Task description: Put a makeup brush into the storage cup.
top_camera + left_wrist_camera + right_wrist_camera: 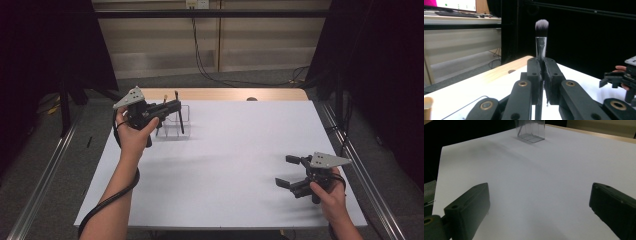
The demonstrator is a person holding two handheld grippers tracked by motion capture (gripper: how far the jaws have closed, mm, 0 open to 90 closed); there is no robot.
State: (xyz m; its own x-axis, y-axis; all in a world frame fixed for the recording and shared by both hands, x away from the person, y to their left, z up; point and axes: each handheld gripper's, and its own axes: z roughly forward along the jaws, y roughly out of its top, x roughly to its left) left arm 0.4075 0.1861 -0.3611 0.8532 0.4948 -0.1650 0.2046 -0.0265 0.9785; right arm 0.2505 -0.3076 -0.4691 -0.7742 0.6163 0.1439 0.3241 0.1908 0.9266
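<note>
Left gripper [176, 107] clamped on makeup brush [541, 37], bristles up, brush held upright just above clear organizer [176, 126] at table's far left. Right gripper [292, 172] hung idle with jaws apart, well clear of organizer. Risk judged: thin handle could pivot in grip, miss compartment, tip light organizer.

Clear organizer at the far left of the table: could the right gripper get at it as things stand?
Probably yes. The right gripper is open and holds nothing, with bare white table between it and the clear organizer. The left gripper, shut on a makeup brush, crowds it.
</note>
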